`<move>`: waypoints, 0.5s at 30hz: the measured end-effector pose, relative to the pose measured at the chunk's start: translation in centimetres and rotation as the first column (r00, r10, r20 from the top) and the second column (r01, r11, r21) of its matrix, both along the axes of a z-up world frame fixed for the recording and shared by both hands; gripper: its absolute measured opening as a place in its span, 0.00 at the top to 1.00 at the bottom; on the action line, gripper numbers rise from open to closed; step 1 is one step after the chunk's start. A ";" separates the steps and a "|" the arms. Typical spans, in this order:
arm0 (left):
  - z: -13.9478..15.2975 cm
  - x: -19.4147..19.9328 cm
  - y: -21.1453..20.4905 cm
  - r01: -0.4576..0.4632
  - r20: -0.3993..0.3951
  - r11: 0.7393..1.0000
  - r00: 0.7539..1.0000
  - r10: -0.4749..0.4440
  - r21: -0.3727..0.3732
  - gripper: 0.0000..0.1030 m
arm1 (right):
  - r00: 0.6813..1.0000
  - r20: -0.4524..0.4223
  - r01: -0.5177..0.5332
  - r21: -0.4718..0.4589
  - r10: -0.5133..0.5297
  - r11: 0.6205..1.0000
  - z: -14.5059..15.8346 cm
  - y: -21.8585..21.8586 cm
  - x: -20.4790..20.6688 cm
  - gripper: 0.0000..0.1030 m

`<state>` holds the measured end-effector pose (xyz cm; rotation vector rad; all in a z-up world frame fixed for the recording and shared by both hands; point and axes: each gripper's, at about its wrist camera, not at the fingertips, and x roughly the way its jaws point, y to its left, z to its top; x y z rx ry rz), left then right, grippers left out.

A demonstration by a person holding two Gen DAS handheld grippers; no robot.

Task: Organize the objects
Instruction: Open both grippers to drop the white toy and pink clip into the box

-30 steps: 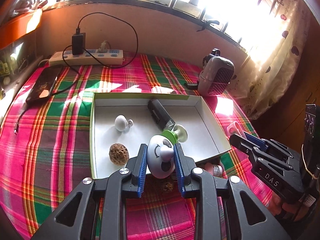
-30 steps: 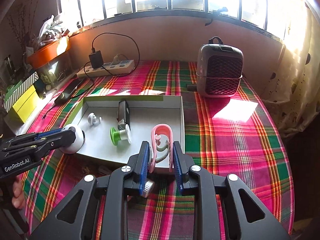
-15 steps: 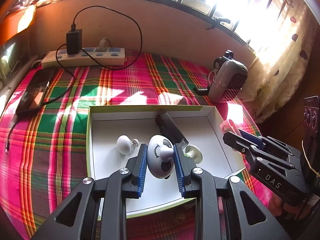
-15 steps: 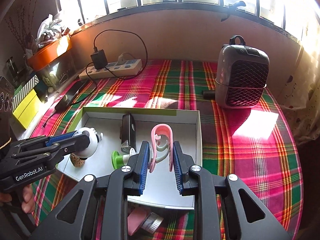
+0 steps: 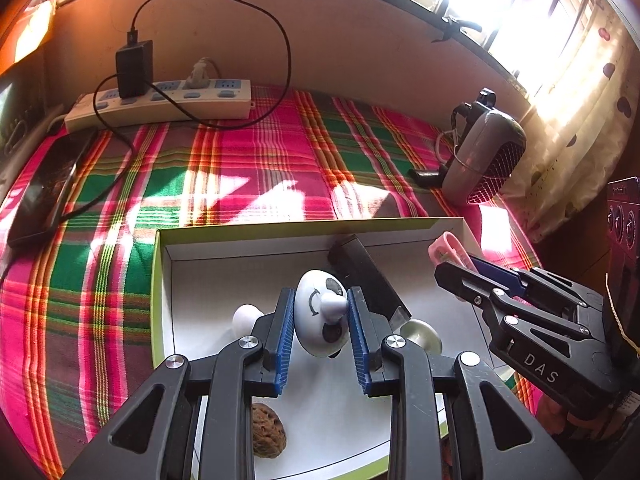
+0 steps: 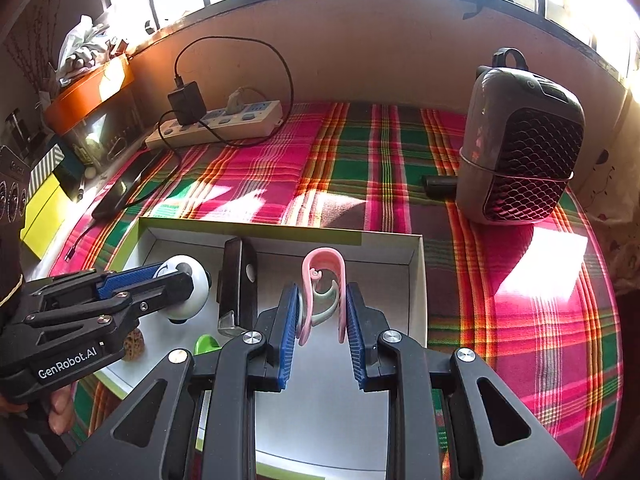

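Both grippers have advanced over the box [image 5: 162, 280], left gripper [image 5: 320, 312] clamping the white toy [image 5: 320, 320], right gripper [image 6: 322, 312] clamping the pink clip [image 6: 324, 280], neither released yet.

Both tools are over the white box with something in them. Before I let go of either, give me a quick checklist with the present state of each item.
1. Left tool grips the white round toy: ok, pinched between both blue pads.
2. Right tool grips the pink clip: ok, both sides pressed by the pads.
3. Both items over the white box: ok, box floor shows beneath each.
4. Landing spot under the toy free: not ok, the black device lies right beside it and the walnut is close below.
5. Landing spot under the clip free: ok, bare floor there.
6. Height above the box floor: cannot tell.
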<state>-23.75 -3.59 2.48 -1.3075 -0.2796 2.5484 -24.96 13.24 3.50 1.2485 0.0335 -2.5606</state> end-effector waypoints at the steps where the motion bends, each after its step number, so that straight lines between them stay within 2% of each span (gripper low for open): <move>1: -0.1 -0.2 0.0 0.002 0.005 1.000 1.000 -0.002 -0.002 0.77 | 1.000 0.002 -0.001 0.002 0.001 1.000 -0.1 -0.1 -0.2 0.76; 15: -0.4 -1.5 0.1 -0.006 -0.003 1.000 1.000 0.006 -0.028 0.77 | 0.999 0.034 -0.009 0.021 0.009 1.000 -1.6 -0.5 -1.8 0.76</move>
